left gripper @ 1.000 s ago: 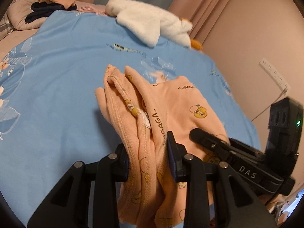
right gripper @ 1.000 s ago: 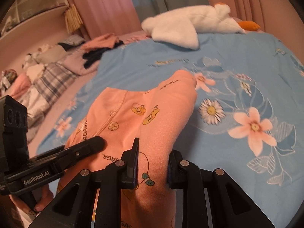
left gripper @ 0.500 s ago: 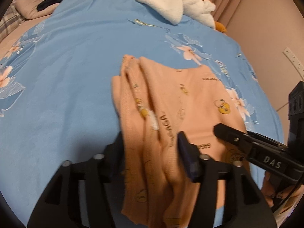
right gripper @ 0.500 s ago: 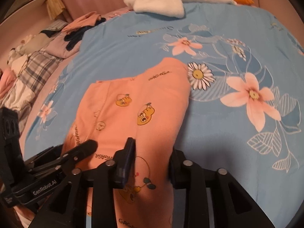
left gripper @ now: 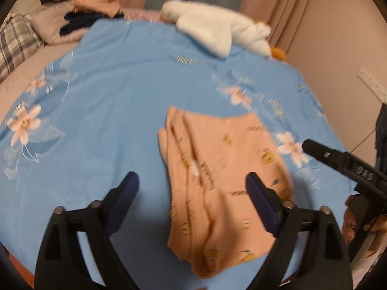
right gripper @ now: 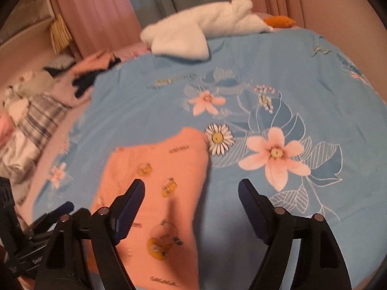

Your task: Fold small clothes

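Spread right gripper [right gripper: 191, 205] above folded peach garment [right gripper: 157, 181]

L gripper [left gripper: 192, 184] & R gripper [right gripper: 191, 193] spread wide, seemingly empty.

A blue floral sheet [left gripper: 116, 111] covers the bed. A white plush goose [right gripper: 200, 31] with an orange beak lies at its far edge. Left of it sit a clothes pile [left gripper: 94, 12] and plaid bedding [right gripper: 41, 118]. Pink curtains [right gripper: 96, 17] hang behind.

blue floral bedspread [left gripper: 125, 111], pink curtains [right gripper: 96, 12]
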Motion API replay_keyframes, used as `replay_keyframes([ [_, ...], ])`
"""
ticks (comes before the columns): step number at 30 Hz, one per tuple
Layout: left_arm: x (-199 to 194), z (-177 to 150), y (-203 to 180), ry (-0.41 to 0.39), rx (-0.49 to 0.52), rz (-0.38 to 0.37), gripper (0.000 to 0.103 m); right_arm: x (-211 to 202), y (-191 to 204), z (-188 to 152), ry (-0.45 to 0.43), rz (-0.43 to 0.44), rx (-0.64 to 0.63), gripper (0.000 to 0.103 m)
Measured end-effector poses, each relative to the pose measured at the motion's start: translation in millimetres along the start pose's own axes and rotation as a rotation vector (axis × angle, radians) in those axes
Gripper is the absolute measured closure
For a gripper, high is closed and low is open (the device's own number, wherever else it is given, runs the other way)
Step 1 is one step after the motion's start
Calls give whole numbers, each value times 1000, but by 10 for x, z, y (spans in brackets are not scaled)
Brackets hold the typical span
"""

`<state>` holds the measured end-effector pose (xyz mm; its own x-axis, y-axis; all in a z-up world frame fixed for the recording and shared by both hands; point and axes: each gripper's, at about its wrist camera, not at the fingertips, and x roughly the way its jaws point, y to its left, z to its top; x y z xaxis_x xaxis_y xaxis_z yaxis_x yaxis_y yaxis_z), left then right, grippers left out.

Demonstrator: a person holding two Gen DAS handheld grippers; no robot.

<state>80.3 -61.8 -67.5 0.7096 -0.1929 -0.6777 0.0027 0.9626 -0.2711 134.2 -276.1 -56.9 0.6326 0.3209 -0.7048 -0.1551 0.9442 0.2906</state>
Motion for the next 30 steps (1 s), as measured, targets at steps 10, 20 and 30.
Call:
replay_keyframes([
  [10, -440, 80, -167, -58, 6, -78, 1, -362, 207, 23, -107, -11, -113, 8],
  [20, -490, 43, -162, -66, 12, -6, 1, -413, 270, 4, -128, -34, -142, 8],
  [30, -451, 1, -199, -15, -5, -35, 1, -303, 257, -3, -86, -44, -143, 8],
])
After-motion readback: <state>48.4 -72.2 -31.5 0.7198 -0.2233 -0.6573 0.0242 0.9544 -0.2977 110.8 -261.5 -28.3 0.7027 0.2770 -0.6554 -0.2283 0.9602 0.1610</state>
